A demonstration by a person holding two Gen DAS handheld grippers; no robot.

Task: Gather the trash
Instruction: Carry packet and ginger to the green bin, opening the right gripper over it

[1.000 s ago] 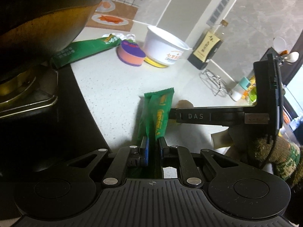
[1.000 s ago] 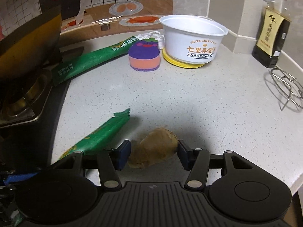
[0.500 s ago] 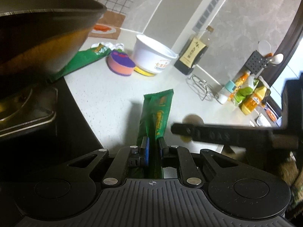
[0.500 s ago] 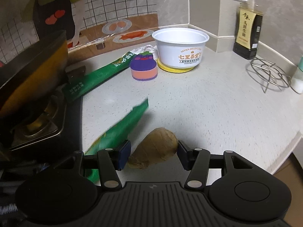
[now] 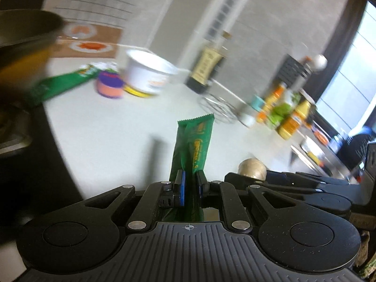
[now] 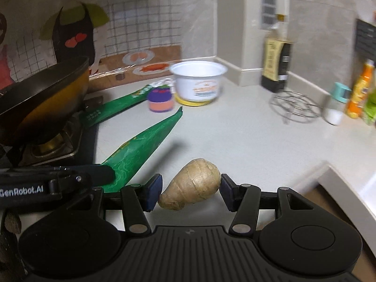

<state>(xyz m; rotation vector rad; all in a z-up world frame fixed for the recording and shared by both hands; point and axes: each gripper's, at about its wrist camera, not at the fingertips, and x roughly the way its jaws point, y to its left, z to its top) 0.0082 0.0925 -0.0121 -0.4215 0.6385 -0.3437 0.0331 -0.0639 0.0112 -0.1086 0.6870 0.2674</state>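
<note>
Your left hand-held gripper (image 5: 190, 183) is pinching the green wrapper (image 5: 193, 145), lifted clear of the white bench (image 6: 235, 136). Your right hand-held gripper (image 6: 191, 191) clamps the ginger piece (image 6: 191, 191) between its blue pads, also off the bench. A second green wrapper (image 6: 115, 108) lies by the wok (image 6: 42, 94), touching the purple sponge (image 6: 161, 99), with the white cup (image 6: 198, 81) just beside it.

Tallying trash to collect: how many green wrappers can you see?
2: one green wrapper clamped in the left gripper, the other green wrapper lying on the counter beside the stove. More may be hidden.
</note>
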